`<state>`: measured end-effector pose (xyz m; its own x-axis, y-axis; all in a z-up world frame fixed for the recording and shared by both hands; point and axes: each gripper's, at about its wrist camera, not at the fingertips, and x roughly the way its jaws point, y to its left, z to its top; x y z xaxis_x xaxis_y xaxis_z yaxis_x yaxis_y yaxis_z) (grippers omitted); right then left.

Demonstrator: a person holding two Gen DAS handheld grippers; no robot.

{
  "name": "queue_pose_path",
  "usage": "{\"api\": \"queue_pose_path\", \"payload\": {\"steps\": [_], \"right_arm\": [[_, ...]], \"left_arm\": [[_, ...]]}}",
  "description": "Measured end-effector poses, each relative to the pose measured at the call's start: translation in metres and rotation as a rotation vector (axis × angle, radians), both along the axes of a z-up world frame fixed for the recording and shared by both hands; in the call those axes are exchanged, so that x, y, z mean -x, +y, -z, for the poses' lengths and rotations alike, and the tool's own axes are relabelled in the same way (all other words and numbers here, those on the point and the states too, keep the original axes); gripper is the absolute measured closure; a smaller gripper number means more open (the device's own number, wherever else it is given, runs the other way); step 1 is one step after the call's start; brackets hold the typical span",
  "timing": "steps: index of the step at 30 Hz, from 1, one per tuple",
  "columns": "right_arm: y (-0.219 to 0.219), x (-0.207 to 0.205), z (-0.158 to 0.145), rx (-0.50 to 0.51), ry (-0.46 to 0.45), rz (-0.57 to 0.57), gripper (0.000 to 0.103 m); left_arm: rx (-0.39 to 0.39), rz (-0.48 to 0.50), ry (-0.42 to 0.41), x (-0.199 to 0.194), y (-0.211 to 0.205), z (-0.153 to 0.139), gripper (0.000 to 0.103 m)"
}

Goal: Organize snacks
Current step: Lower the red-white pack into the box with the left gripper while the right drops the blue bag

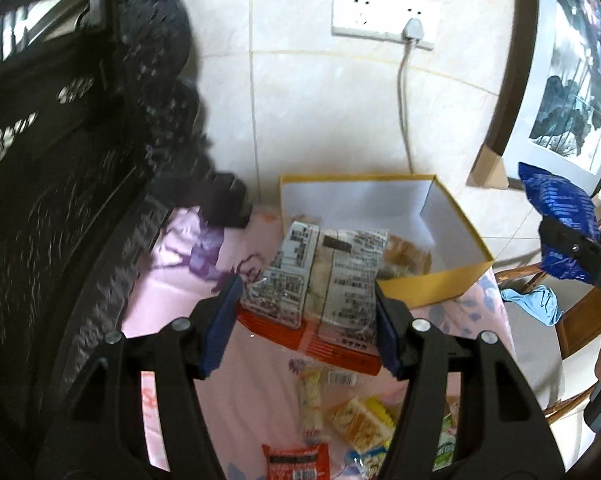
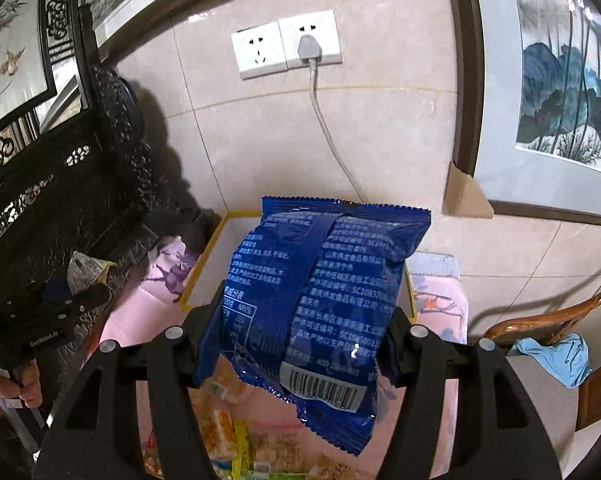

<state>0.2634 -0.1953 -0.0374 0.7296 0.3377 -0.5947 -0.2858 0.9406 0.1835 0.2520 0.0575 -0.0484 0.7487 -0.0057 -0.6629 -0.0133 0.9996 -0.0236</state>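
Both my tongs are loaded. My left gripper pinches a clear snack packet with black print and an orange-red lower band, its blue pads pressed against the packet's two side edges. My right gripper pinches a blue snack bag, back side facing me, the barcode at its near end, the crimped top edge pointing away.

From the left wrist view, the blue bag and the right gripper show at the far right, held up in the air, well apart from the left packet. From the right wrist view, the left gripper and its packet sit at the left edge, against a dark carved wooden cabinet, with a hand around its handle.

Beyond both loads stands an open yellow box with a white inside, on a pink flowered cloth; something tan lies in its near right corner. Loose small snack packs lie on the cloth near me, below the grippers, among them a red one.

Behind the box, a white wall socket holds a grey plug, its cord running down the tiled wall. A wooden chair with a light blue cloth stands to the right.
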Motion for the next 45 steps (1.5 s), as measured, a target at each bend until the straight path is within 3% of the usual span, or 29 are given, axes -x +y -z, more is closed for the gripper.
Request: {"api": "queue_pose_path", "payload": {"steps": [7, 19, 28, 45], "right_arm": [[0.002, -0.003, -0.006, -0.02, -0.022, 0.0, 0.04], [0.008, 0.001, 0.013, 0.018, 0.004, 0.03, 0.04], [0.007, -0.011, 0.026, 0.021, 0.028, 0.044, 0.04], [-0.002, -0.03, 0.039, 0.003, 0.049, 0.07, 0.04]], "left_arm": [[0.003, 0.029, 0.007, -0.005, -0.012, -0.001, 0.042], [0.026, 0.027, 0.007, -0.011, -0.008, 0.009, 0.042], [0.031, -0.047, -0.003, -0.018, -0.008, 0.025, 0.042], [0.017, 0.005, 0.027, -0.038, -0.035, 0.04, 0.042]]}}
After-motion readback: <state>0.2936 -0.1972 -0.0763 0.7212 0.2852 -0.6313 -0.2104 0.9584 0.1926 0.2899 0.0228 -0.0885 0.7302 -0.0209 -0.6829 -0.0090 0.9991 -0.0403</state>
